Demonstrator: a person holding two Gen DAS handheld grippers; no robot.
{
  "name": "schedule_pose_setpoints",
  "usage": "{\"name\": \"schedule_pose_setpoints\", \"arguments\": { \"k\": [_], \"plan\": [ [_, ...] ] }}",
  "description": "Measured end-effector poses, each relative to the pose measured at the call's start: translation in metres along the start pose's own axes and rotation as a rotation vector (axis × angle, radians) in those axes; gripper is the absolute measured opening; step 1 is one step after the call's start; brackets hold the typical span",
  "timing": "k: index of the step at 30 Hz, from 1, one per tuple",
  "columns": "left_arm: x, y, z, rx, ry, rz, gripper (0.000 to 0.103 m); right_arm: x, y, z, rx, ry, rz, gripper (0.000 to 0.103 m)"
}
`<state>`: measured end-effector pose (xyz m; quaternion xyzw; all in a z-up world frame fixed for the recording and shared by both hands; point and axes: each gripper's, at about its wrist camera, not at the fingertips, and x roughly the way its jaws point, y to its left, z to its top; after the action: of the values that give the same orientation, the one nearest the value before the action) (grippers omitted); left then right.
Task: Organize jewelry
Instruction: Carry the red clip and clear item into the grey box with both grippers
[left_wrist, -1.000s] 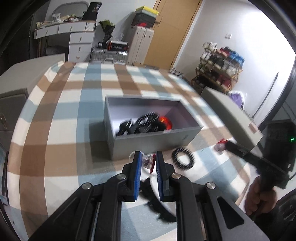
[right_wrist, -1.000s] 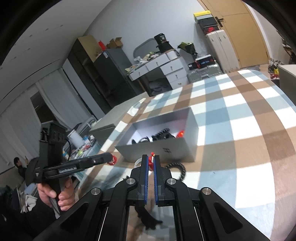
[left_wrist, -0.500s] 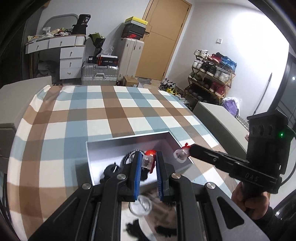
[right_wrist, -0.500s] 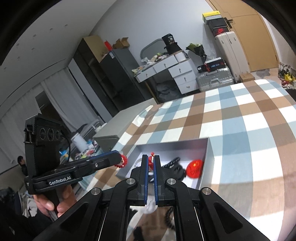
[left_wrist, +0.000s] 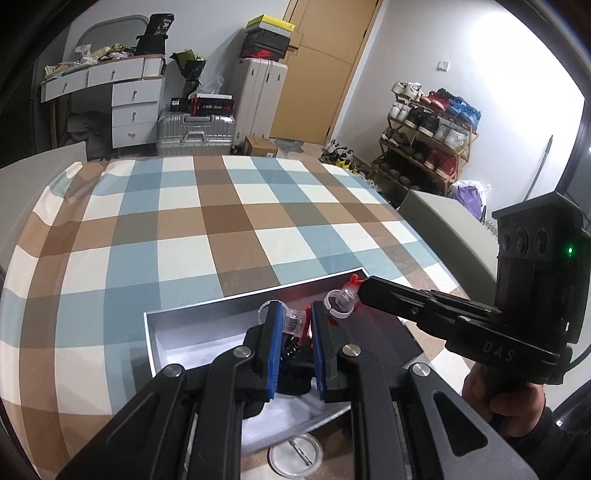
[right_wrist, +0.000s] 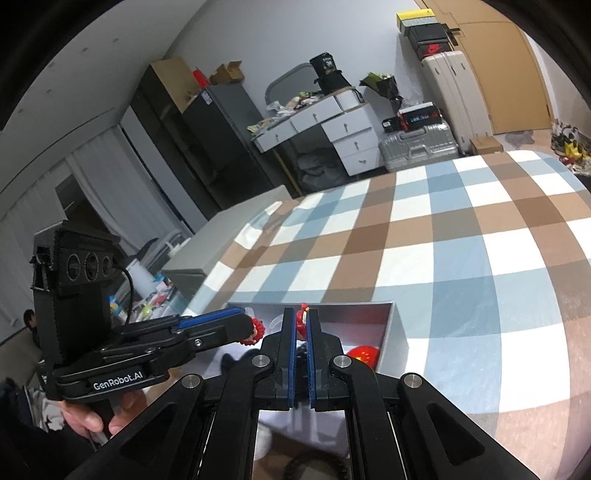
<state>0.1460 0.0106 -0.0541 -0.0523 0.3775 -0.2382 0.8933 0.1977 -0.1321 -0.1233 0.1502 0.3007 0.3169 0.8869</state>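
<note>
Rings in both grips right now: the left gripper (left_wrist: 294, 322) has a clear plastic ring with red trim (left_wrist: 295, 320) pinched between its blue pads, jaws drawn in narrow around it, the piece sitting right at the fingertips and poking a little beyond them. Over on the other side, the right gripper (right_wrist: 302, 323) is clamped nearly flat, and a small red-and-clear ring (right_wrist: 303, 314) is squeezed in the slit between its pads, a red tip peeking above the top edge. From the left wrist view that same right-hand piece shows as a clear loop with a red bit (left_wrist: 341, 301) jutting from the black finger ends, just beside the left gripper's own ring, the two close but apart. Both held pieces hang above the open grey box (left_wrist: 177, 325), over its white floor, not resting on it. Down inside the box lies a round red piece (right_wrist: 364, 355) near the right-hand wall, along with some dark items mostly hidden behind the fingers. A flat silver disc (left_wrist: 295, 458) sits on the cloth just outside the box's near wall. Underneath everything spreads the checked tablecloth (left_wrist: 229, 221) in brown, blue and cream, and a person's hand (left_wrist: 506, 402) grips the handle of the right gripper.
</note>
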Motion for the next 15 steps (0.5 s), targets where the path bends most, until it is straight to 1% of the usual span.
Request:
{"name": "schedule_pose_setpoints", "arguments": {
  "k": [4, 10, 13, 15],
  "plan": [
    [0.007, 0.001, -0.001, 0.002, 0.017, 0.010, 0.010, 0.008, -0.006, 0.000, 0.007, 0.019, -0.014, 0.005],
    [0.014, 0.004, 0.001, -0.004, 0.040, 0.004, 0.010, 0.014, -0.009, -0.002, 0.009, 0.041, -0.025, 0.005],
    [0.015, 0.005, 0.001, -0.014, 0.044, -0.001, 0.010, 0.015, -0.009, 0.000, 0.007, 0.039, -0.025, 0.005],
    [0.015, 0.005, 0.002, -0.014, 0.039, -0.004, 0.011, 0.015, -0.008, 0.000, 0.002, 0.032, -0.023, 0.007]
  ]
}}
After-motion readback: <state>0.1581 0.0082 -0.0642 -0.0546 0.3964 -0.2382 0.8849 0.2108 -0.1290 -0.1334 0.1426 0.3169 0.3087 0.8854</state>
